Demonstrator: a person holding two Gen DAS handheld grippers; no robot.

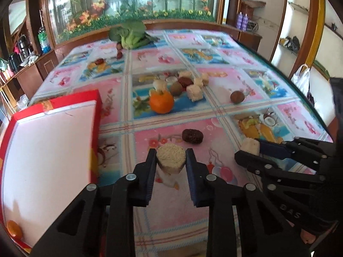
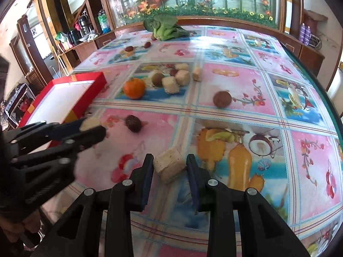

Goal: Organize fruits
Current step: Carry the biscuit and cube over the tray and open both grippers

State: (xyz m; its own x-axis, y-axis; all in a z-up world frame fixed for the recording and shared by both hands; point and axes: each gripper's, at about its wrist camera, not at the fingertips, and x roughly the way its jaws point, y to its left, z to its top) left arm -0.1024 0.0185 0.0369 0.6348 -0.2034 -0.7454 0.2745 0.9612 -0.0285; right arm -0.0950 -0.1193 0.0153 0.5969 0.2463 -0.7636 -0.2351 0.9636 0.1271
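left claw pinching cake | right claw pinching block | date at 1 o'clock of cake | box at 9

Right gripper jaws clamp beige block; orange beyond.

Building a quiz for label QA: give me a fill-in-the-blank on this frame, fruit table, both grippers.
1. The left gripper is shut on a round beige ____.
2. The right gripper grips a beige block shaped like a ____.
3. The open box with the white inside has walls coloured ____.
4. The wrinkled dark date lies on the table just beyond the ____ gripper's fingers.

Missing words: cake; cube; red; left
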